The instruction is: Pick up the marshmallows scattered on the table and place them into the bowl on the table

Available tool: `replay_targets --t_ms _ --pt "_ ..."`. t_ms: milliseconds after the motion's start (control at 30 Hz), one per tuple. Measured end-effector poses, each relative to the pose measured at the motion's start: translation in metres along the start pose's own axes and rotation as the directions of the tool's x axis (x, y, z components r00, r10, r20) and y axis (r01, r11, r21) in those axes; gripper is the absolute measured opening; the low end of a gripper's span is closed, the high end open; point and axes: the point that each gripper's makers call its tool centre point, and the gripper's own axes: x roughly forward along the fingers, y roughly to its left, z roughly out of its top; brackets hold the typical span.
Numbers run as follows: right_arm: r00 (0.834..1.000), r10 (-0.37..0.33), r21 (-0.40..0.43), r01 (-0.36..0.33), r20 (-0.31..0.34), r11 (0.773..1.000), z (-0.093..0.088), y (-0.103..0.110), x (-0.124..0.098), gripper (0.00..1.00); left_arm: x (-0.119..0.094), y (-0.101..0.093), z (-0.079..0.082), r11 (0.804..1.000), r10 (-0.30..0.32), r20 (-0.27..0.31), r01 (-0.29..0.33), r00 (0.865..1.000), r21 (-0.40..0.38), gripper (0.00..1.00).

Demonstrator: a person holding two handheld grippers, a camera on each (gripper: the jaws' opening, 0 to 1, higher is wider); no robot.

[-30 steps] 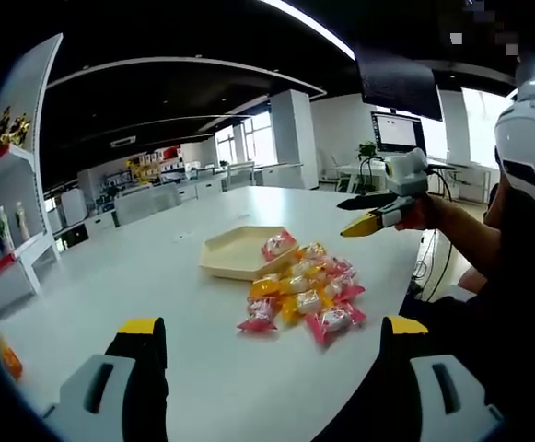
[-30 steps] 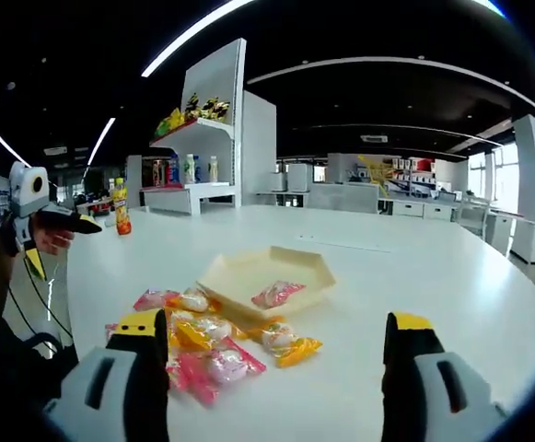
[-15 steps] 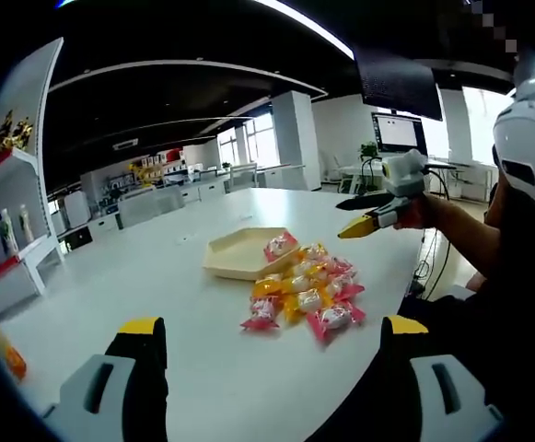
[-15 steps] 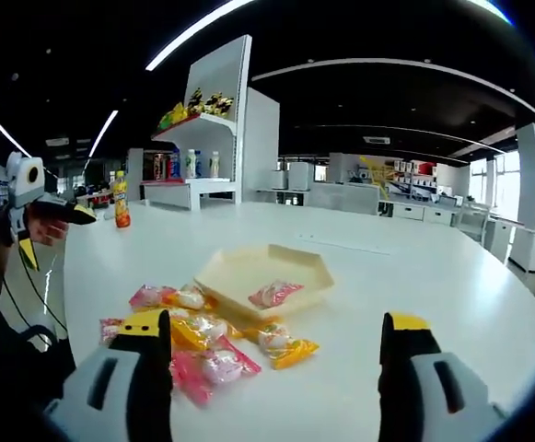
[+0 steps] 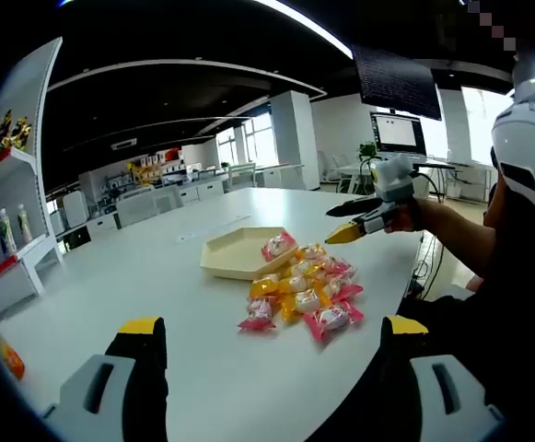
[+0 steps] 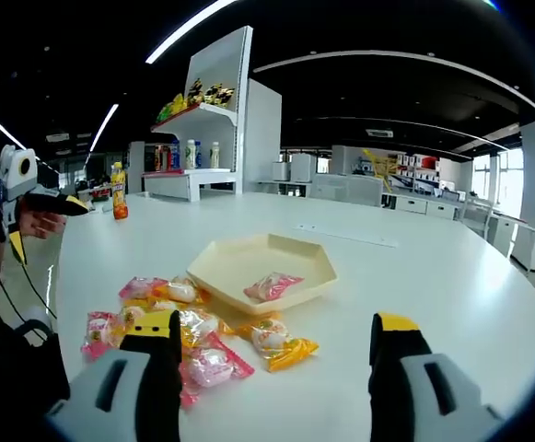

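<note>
white round office table with pale hexagonal bowl holding one pink-wrapped marshmallow, now nearer the empty, wide-open right gripper; left gripper likewise gaping, idle.

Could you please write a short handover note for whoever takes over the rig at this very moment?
Left gripper: jaws open, empty, held above the table.
Right gripper: jaws open, empty, above the table just short of the pile.
Bowl: cream, hexagonal, beyond the pile; one pink-wrapped marshmallow lies in it.
Marshmallows: a heap of pink, yellow and orange wrappers on the table by the bowl's near side.
Done: one piece in the bowl.
Left: all the rest of the heap.
</note>
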Motion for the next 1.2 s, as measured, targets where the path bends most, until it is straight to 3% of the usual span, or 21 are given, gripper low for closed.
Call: replay_targets --t_ms 567,1000,1200 --pt "1.0 0.02 0.019 -0.019 -0.021 1.0 -0.009 -0.005 0.023 0.71 0.006 0.004 0.001 1.0 0.005 0.005 -0.005 1.0 -0.003 0.95" --pt "0.996 0.029 0.01 -0.028 -0.079 1.0 -0.024 -0.007 0.036 0.62 0.013 0.014 -0.001 1.0 0.012 -0.002 -0.012 1.0 -0.016 0.94" --pt "0.996 0.022 0.014 -0.021 -0.086 1.0 -0.022 -0.012 0.042 0.52 0.016 0.015 0.001 1.0 0.01 0.003 -0.01 1.0 -0.018 0.94"
